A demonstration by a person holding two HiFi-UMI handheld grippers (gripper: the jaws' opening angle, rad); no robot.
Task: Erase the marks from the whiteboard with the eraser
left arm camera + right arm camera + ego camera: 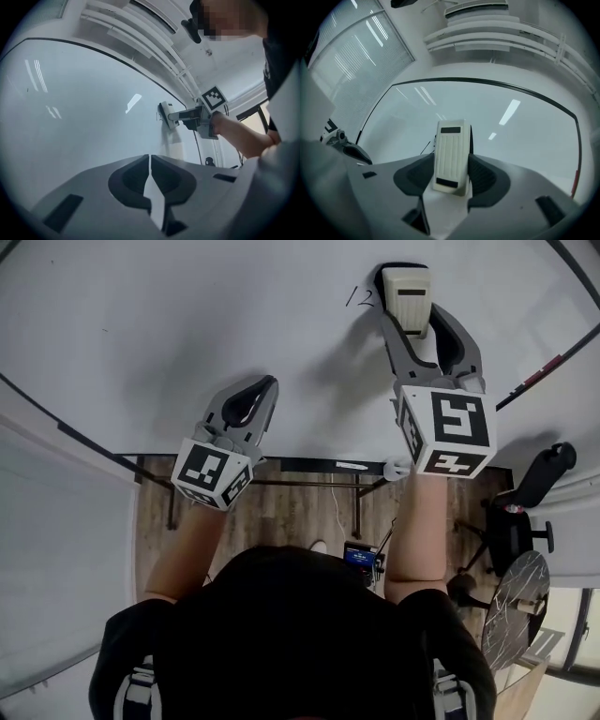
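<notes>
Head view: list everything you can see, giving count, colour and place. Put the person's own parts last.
whiteboard: one, white, fills the upper half
marks: one small group, black, on the board just left of the eraser
eraser: one, cream, gripped in the right claw
floor: one, brown wood, below the board
office chair: one, black, lower right
forearms: two, bare, below the claws
left claw: one, grey, shut and empty, left of centre
right claw: one, grey, shut on the eraser, upper right
</notes>
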